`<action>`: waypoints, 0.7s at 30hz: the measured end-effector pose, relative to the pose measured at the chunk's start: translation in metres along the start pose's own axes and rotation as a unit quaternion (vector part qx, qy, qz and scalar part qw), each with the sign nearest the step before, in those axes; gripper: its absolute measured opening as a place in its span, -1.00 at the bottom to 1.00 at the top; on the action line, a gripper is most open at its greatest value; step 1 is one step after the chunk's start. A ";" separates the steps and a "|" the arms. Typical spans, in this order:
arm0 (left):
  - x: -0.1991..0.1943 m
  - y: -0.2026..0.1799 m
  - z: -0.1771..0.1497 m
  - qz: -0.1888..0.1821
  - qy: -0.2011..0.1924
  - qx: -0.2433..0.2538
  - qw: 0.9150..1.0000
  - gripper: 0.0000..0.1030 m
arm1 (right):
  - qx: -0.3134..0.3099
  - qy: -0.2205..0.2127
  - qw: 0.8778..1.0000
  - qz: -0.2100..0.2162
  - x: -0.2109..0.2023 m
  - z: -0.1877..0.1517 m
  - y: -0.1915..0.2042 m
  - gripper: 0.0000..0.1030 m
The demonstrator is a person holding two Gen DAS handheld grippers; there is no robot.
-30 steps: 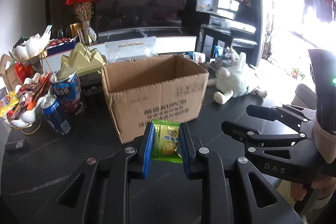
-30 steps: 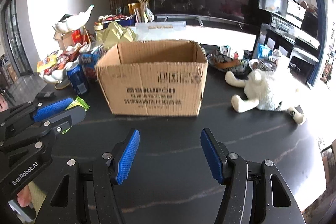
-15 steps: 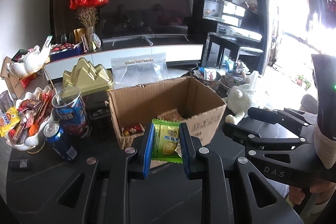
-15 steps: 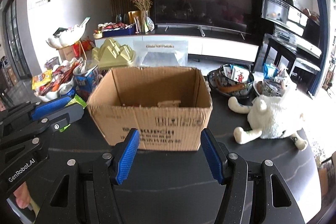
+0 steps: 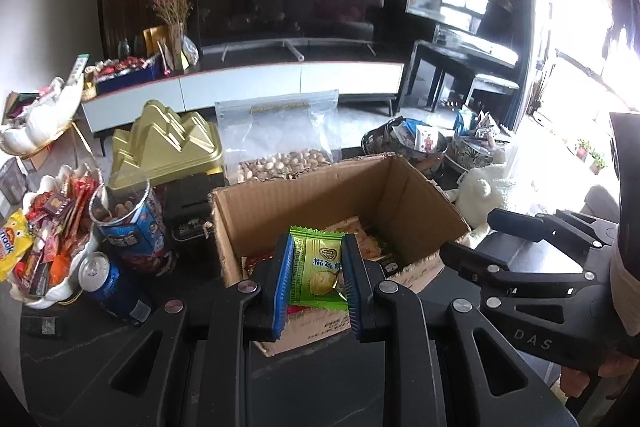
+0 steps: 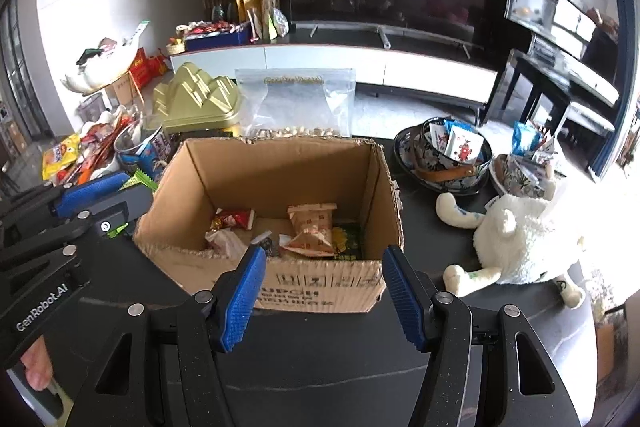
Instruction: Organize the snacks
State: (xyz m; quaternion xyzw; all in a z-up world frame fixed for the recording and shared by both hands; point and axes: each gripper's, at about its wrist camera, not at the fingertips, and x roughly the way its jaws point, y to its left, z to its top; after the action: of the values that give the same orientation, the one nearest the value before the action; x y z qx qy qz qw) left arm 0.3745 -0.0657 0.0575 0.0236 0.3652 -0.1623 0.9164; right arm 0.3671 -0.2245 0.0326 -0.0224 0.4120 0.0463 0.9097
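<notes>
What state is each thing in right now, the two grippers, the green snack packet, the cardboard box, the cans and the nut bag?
left gripper: shut on the green snack packet
right gripper: open, empty
cardboard box: open-topped, several snacks inside
snack tube: lid off, upright
blue can: upright; opened or sealed, cannot tell
nut bag: upright behind the box

Right gripper (image 6: 322, 291) hangs with its blue pads spread wide, nothing between them, just in front of the open cardboard box (image 6: 320, 285). Inside the box: a tan snack pack (image 6: 312, 227), a red wrapper (image 6: 234, 219), a few more packets. At the left edge, the left gripper (image 6: 106, 193) pinches a green packet (image 6: 141, 178). A white plush toy (image 6: 524, 239) lies to the box's right on the dark table (image 6: 320, 367).
</notes>
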 end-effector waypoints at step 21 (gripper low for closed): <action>-0.036 0.003 -0.015 0.083 0.001 -0.001 0.997 0.26 | 0.011 0.015 1.000 0.000 -0.012 -0.009 0.001 0.39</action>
State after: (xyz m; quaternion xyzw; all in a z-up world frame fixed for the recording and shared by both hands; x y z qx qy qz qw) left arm 0.3411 -0.0504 0.0710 0.0531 0.3627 -0.0850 0.9265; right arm 0.3522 -0.2253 0.0353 -0.0131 0.4259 0.0420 0.9037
